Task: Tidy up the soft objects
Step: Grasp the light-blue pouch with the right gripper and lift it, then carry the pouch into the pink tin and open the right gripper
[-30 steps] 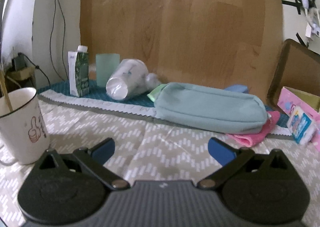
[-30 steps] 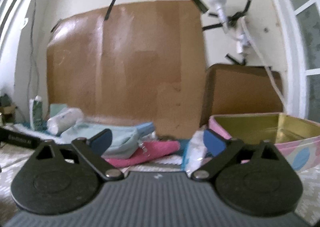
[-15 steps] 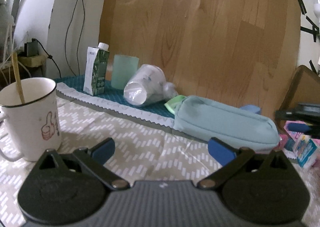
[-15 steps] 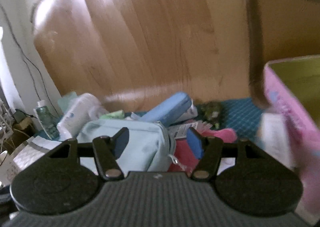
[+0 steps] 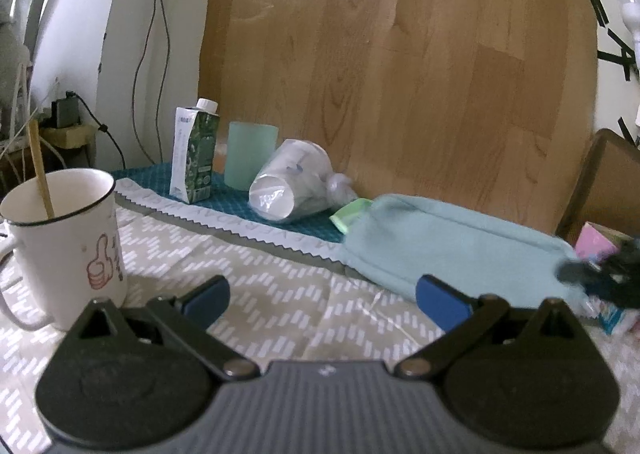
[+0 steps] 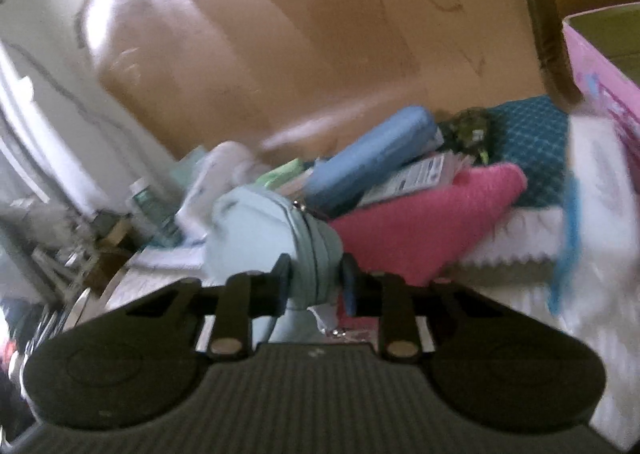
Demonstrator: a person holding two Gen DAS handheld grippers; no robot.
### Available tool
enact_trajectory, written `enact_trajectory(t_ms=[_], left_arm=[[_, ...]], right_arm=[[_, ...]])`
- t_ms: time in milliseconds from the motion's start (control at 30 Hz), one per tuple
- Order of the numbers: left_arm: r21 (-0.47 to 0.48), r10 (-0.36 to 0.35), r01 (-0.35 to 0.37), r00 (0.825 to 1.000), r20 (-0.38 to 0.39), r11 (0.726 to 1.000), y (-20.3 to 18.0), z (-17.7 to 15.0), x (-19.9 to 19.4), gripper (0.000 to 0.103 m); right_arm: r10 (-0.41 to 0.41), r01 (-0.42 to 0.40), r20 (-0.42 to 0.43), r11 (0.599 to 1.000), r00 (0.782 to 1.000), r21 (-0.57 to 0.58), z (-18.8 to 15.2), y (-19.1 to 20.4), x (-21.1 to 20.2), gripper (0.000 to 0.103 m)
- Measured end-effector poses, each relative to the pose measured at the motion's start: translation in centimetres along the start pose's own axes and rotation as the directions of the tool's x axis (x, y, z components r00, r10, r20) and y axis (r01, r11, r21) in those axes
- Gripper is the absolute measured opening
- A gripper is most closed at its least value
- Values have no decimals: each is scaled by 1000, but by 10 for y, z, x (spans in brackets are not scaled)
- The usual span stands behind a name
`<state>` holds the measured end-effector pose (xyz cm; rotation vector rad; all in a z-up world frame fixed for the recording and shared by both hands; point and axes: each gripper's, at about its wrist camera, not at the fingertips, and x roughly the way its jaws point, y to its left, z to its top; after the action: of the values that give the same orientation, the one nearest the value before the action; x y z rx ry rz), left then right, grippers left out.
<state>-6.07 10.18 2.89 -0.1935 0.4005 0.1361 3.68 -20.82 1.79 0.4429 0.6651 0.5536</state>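
A long pale teal pouch (image 5: 448, 246) lies on the table in front of the wooden board. My right gripper (image 6: 316, 282) is shut on the zipper end of this teal pouch (image 6: 260, 225); it shows as a dark blur at that end in the left wrist view (image 5: 600, 274). A pink cloth (image 6: 420, 230) lies just right of the pouch, with a blue pouch (image 6: 372, 161) behind it. My left gripper (image 5: 320, 298) is open and empty, low over the patterned tablecloth, short of the teal pouch.
A white mug (image 5: 64, 246) with a wooden stick stands at the left. A carton (image 5: 194, 157), a green cup (image 5: 250, 161) and bagged paper cups (image 5: 288, 185) stand at the back. A pink tin box (image 6: 604, 53) is at the right.
My right gripper has swung left and down and has closed on the end of the teal pouch. My left gripper has stayed open and shifted slightly.
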Motion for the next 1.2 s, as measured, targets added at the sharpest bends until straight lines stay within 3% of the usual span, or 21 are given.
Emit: enact_trajectory(t_ms=[167,333,400,467,500,567,667,800,867,933,967,1000,1067,1100,1200], left_arm=[[-30,-14,14,1000,-14,999,6,1,1,103],[-28,-71,70,996,-47,997,6,1,3,103],[-9,-113,112,990,-80,994,1,2,5,103],[24,-172,176,978,-119,984,-9,3,4,103],[39,-198,205,971,-132,978,-16,4,2,103],[86,-251,266,956,-155,960,-32,6,-4,103],[137,-328,358,923,-203,923,-56,9,-6,102],[99,-424,474,849,-315,875,-80,13,6,98],[96,-438,498,827,-353,862,-90,11,11,98],[112,-434,505,820,-373,856,-100,6,13,97],[117,-430,507,814,-390,854,-105,3,15,93],[116,-426,510,806,-412,853,-109,-1,19,82],[94,-428,525,773,-468,846,-115,-10,26,63],[76,-439,537,756,-486,840,-116,-15,28,62],[93,-425,519,779,-461,850,-121,-23,21,61]], right_arm=[[49,-50,-14,999,999,-21,-40,-2,-66,29],[66,-68,33,996,997,64,-72,-38,-150,31],[-3,-3,89,997,996,72,-76,-55,-177,38],[-155,150,172,988,973,42,-84,-61,-210,49],[-208,209,201,978,957,17,-88,-61,-224,50],[-250,265,238,964,938,-33,-97,-58,-244,50],[-224,253,220,961,949,-113,-112,-49,-246,57],[-220,250,150,940,964,-230,-130,-34,-213,63],[-196,221,121,944,973,-247,-137,-34,-207,82],[-196,223,120,934,973,-280,-142,-25,-193,89],[-200,229,123,923,972,-310,-145,-22,-191,91],[-209,241,128,910,969,-338,-145,-17,-183,91],[-228,263,137,887,964,-379,-147,-15,-181,91],[-240,276,140,880,961,-386,-146,-16,-179,91],[-256,289,136,885,957,-365,-139,-26,-170,88]])
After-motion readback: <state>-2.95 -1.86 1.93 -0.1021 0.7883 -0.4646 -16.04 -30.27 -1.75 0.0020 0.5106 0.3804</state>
